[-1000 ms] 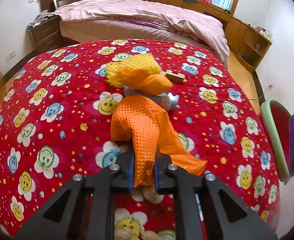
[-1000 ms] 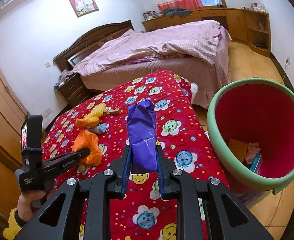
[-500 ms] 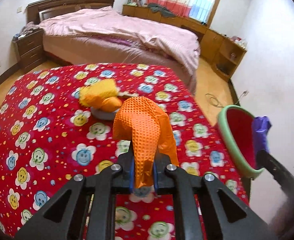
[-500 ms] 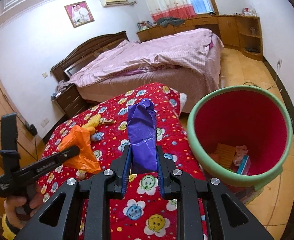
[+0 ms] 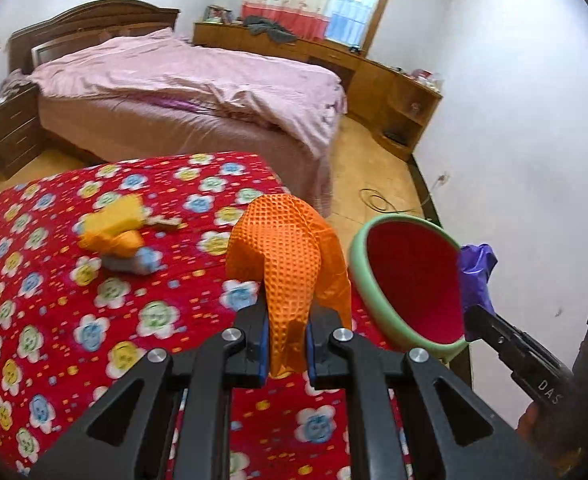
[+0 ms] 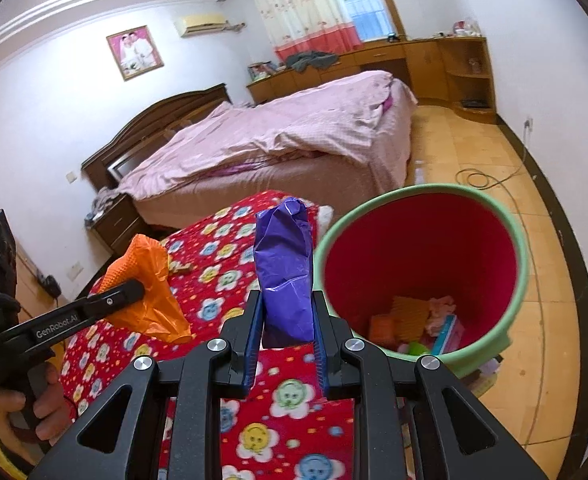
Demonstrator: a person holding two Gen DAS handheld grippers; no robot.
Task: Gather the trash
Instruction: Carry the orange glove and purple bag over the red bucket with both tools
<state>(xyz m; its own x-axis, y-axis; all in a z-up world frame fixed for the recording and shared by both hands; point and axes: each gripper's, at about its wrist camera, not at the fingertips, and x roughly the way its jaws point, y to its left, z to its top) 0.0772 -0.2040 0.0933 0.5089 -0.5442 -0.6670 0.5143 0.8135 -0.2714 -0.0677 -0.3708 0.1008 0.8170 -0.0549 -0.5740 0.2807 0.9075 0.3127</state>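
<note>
My left gripper (image 5: 287, 334) is shut on an orange waffle-textured bag (image 5: 287, 248), held up above the red flowered bedspread (image 5: 53, 320); from the right wrist view the same orange bag (image 6: 149, 280) hangs at the left. My right gripper (image 6: 287, 340) is shut on a crumpled purple wrapper (image 6: 283, 264), also seen as the purple wrapper (image 5: 476, 276) at the right. A red bin with a green rim (image 6: 422, 256) stands just right of the wrapper, with several bits of trash inside; the bin's green rim (image 5: 364, 280) sits right of the orange bag.
A yellow and orange bag pile (image 5: 113, 232) with a grey-blue item lies on the bedspread. A pink-covered bed (image 5: 181, 92) stands behind, wooden cabinets (image 5: 398, 92) along the far wall. A cable (image 5: 378, 202) lies on the wooden floor. A person's hand (image 6: 37, 404) holds the left tool.
Both grippers have moved right toward the bin with their loads. The orange bag has been lifted off the bedspread. The bin looks larger and nearer in both views.
</note>
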